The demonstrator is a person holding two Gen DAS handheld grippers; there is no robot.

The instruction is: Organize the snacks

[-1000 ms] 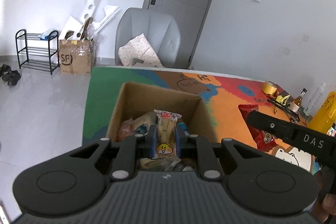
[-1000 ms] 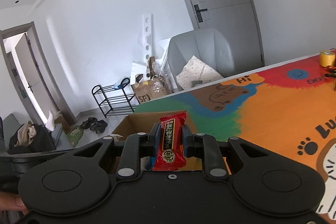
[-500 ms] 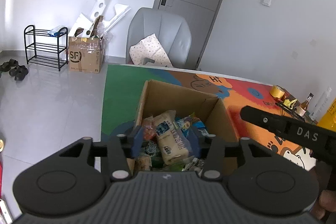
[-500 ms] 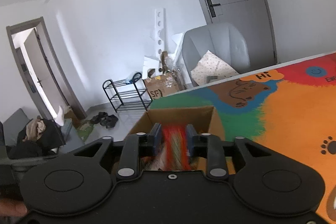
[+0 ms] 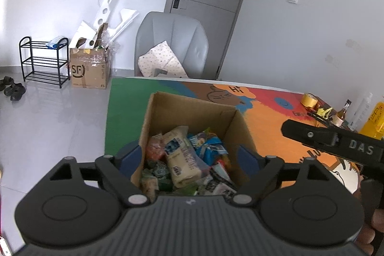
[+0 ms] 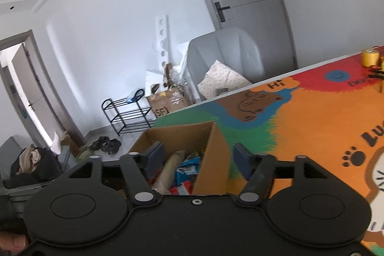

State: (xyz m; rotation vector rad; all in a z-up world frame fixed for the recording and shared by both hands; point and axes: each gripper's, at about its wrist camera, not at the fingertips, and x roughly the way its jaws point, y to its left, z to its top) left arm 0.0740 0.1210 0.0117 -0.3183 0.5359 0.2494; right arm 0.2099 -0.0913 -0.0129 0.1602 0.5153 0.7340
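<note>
An open cardboard box (image 5: 189,109) stands on the colourful table mat, filled with several snack packets; a pale cream packet (image 5: 184,157) lies on top beside a blue one (image 5: 208,148). My left gripper (image 5: 189,160) hangs open and empty just above the box. My right gripper (image 6: 199,158) is open and empty over the box's right wall (image 6: 212,160); snack packets (image 6: 184,169) show inside. The right gripper's body (image 5: 336,140) crosses the right side of the left wrist view.
The mat (image 6: 312,126) stretches right of the box. A tape roll (image 5: 309,100), bottles (image 5: 343,109) and a yellow container (image 5: 374,121) stand at the table's far right. A grey chair (image 5: 171,44) is behind the table; a floor carton (image 5: 88,68) and shoe rack (image 5: 42,61) stand left.
Both grippers have opened. The left let go of its bread packet and the right its red packet; both packets dropped into the box.
</note>
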